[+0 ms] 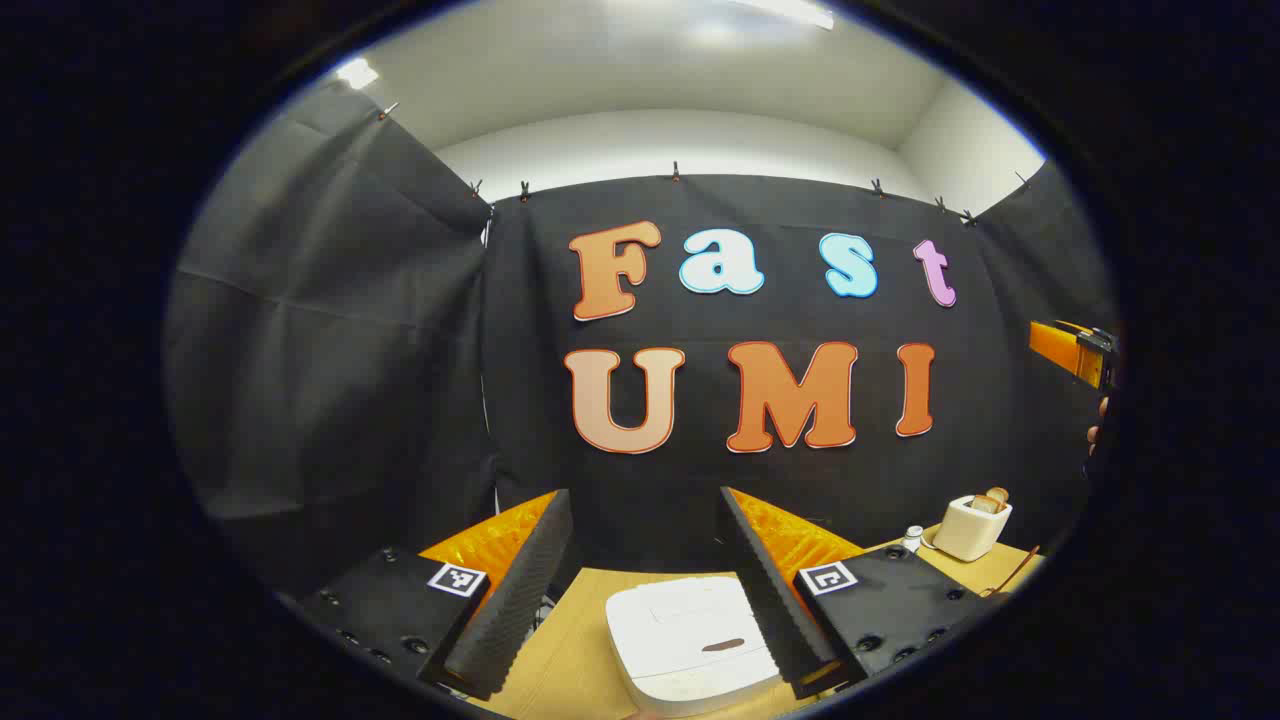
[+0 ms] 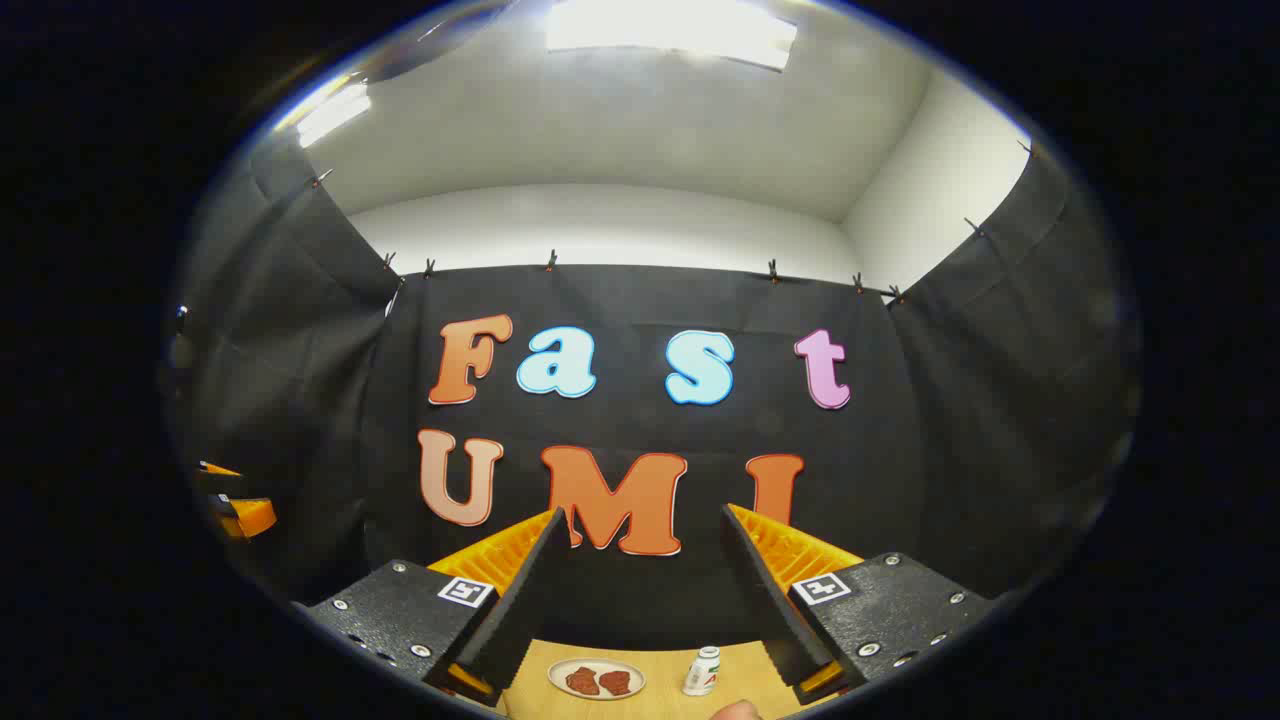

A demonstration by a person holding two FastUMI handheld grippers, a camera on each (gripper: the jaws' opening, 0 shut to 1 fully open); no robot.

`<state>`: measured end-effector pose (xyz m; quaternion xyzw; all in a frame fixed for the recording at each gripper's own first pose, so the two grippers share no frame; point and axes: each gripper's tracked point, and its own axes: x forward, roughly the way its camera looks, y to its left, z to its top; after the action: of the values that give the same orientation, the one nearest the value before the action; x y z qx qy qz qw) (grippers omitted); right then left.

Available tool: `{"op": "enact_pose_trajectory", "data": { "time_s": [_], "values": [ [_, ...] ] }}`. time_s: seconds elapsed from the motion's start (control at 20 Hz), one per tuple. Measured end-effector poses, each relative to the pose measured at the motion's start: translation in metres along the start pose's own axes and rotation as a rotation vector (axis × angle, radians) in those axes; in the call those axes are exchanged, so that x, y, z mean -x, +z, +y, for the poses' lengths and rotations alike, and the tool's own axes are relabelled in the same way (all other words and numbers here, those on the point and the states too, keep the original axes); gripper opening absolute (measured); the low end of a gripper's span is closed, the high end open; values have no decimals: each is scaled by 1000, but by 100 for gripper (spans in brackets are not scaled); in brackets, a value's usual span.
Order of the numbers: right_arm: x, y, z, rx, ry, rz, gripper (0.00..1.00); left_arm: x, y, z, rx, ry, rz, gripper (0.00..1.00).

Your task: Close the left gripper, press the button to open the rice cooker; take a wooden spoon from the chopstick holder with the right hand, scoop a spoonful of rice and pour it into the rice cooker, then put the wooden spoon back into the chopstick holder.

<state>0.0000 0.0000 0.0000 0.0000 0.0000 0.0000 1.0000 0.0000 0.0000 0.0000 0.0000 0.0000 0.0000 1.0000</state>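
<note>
While both grippers hung raised above the worktop, each camera looked mostly at the black cloth wall of the booth and the white ceiling above it.

In the left gripper view, the left gripper stood with its two fingers spread wide apart and nothing between them. Below the gap, on the wooden worktop, sat the white rice cooker, its lid down and a small dark button or latch mark near its front edge. Farther right, near the back of the worktop, stood a small white bottle, and just beside it a white holder with what looked like wooden handles poking from its top, likely the chopstick holder, though it was too small to be sure. A thin wooden stick lay or leaned on the worktop right of that holder. At the far right edge, an orange part of the other gripper showed, with fingertips of a hand just below it.

In the right gripper view, an orange piece of the other gripper showed at the far left. The right gripper was likewise spread wide, holding nothing. Between its fingers, on the worktop, lay a white plate with two reddish-brown pieces on it, and right of it a small white bottle. A bit of a hand showed at the bottom edge.
</note>
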Motion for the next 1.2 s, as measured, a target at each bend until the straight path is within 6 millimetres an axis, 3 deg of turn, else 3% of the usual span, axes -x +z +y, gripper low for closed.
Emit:
{"op": "enact_pose_trajectory", "data": {
  "time_s": [0.25,0.45,0.8,1.2],
  "values": [
    [-2,-25,-2,37,44,88,92,5,15,-11,-54,47,-35,99],
    [-3,-25,-30,72,28,85,91,8,20,-29,-62,72,-43,96],
    [4,-48,-75,107,-21,148,91,0,20,-55,-56,68,-18,99],
    [12,-66,-106,102,-65,181,94,-10,28,-80,-57,28,-18,99]
  ]
}}
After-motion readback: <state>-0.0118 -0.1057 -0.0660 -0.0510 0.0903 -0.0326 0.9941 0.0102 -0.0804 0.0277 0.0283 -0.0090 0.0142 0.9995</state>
